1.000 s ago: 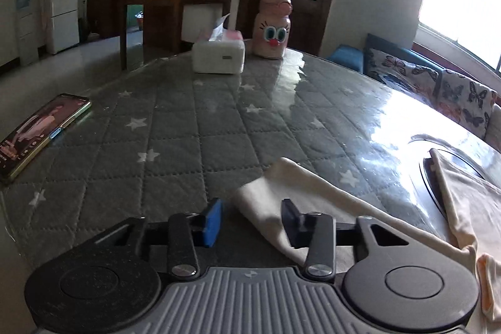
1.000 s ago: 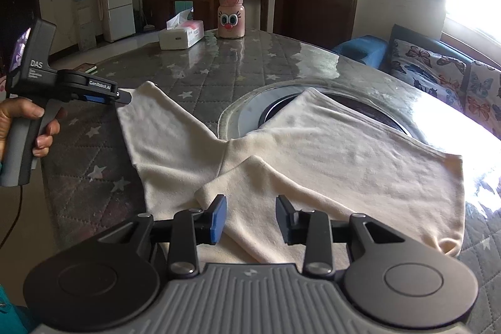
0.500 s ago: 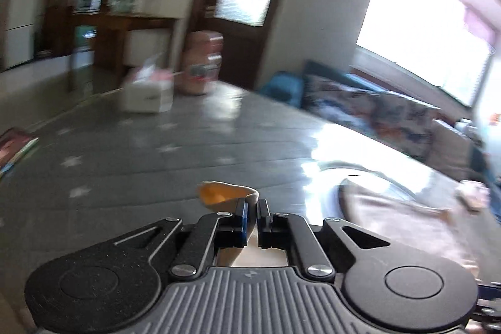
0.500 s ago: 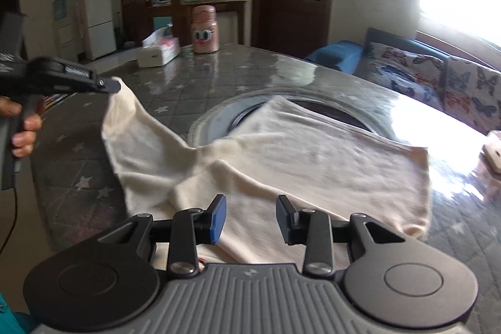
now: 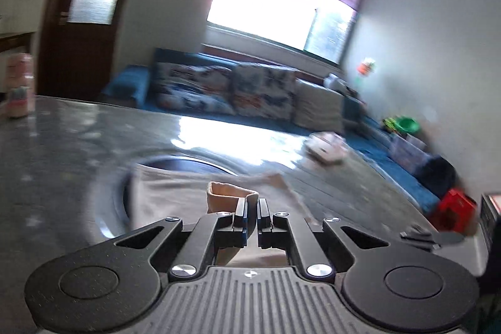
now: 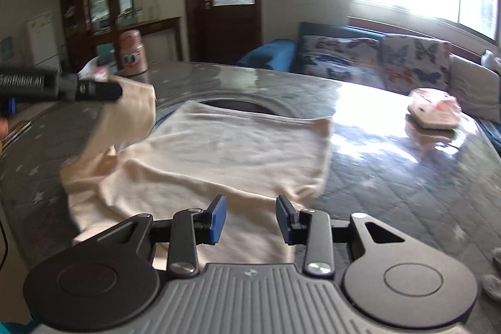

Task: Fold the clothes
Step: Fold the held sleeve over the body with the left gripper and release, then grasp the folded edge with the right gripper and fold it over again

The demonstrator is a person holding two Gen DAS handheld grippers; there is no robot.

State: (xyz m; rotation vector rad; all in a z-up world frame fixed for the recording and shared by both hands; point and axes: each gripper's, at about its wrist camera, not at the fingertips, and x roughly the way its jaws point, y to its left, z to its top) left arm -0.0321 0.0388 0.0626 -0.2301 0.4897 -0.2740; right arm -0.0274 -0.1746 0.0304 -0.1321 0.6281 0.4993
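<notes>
Cream cloth (image 6: pixel 225 158) lies spread on the quilted grey counter (image 6: pixel 407 187), one end lifted off it and pinched in the closed left tongs (image 5: pixel 252 210), while the right tongs (image 6: pixel 250 219) hover wide open over its near edge.

1. The cream knit garment (image 6: pixel 225 152) covers the near middle of the grey star-quilted desk (image 6: pixel 407 183); the strip to its right lies bare.
2. A pink-and-white flat pack (image 6: pixel 433 111) sits well apart at the far right edge.
3. The left gripper (image 6: pixel 116 90) hangs over the garment's left side with a lifted sleeve (image 6: pixel 131 115), blocking that side.
4. A pink cartoon-faced bottle (image 6: pixel 131 52) stands far behind.
</notes>
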